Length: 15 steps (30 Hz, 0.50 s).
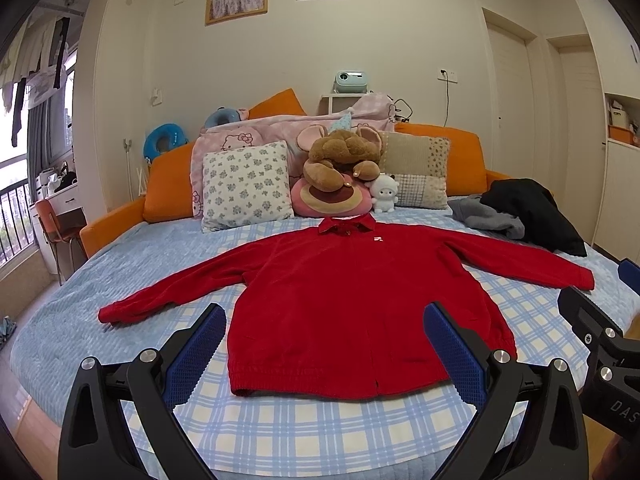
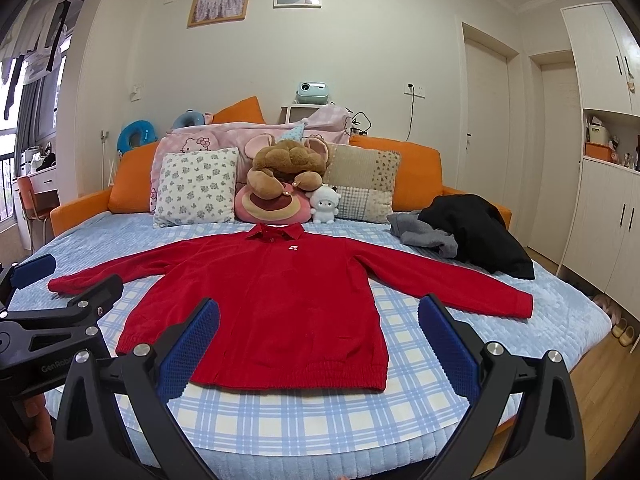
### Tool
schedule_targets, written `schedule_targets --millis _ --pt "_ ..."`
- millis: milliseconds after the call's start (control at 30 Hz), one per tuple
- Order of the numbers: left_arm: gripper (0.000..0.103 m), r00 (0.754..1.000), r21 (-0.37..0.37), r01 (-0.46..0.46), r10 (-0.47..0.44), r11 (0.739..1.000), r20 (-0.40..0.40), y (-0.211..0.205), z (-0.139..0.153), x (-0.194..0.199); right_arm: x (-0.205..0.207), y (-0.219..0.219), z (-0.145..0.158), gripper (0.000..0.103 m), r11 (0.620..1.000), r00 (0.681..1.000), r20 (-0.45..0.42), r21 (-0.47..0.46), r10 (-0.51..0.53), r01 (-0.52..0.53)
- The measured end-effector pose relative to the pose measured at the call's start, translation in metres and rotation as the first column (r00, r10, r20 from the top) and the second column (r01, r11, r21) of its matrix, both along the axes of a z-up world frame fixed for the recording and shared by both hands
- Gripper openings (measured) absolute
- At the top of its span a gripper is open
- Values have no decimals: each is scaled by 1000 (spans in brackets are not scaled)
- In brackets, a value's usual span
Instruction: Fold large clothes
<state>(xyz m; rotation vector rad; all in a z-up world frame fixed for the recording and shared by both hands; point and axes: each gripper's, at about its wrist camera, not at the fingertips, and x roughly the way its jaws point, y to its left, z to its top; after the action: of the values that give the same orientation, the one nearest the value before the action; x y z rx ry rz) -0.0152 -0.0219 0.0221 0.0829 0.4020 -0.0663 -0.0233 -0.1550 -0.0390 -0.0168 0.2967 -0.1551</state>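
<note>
jacket point(image 1: 340, 304) in red lay flat and face up on the checked sheet point(image 1: 320, 428) between the spread, empty fingers of both tools: the left gripper point(image 1: 325, 320) and the right gripper point(image 2: 319, 312) each hung above the bed's near edge with blue pads point(image 2: 192, 344) wide apart, touching nothing. its sleeves reached out to either side, collar point(image 2: 274, 233) toward the pillows point(image 2: 196, 186) and plush bear point(image 2: 286, 168), hem nearest the cameras. farther right on the bed point(image 2: 560, 308), well apart from it, sat a grey garment point(image 2: 424, 234) and a black one point(image 2: 480, 228).
</note>
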Motion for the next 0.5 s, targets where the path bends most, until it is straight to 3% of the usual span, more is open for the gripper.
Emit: schedule_targets --millis 500 --pt "100 1000 4 1 -1 1000 3 -3 -2 0 1 -1 0 98 1000 1000 4 3 -4 4"
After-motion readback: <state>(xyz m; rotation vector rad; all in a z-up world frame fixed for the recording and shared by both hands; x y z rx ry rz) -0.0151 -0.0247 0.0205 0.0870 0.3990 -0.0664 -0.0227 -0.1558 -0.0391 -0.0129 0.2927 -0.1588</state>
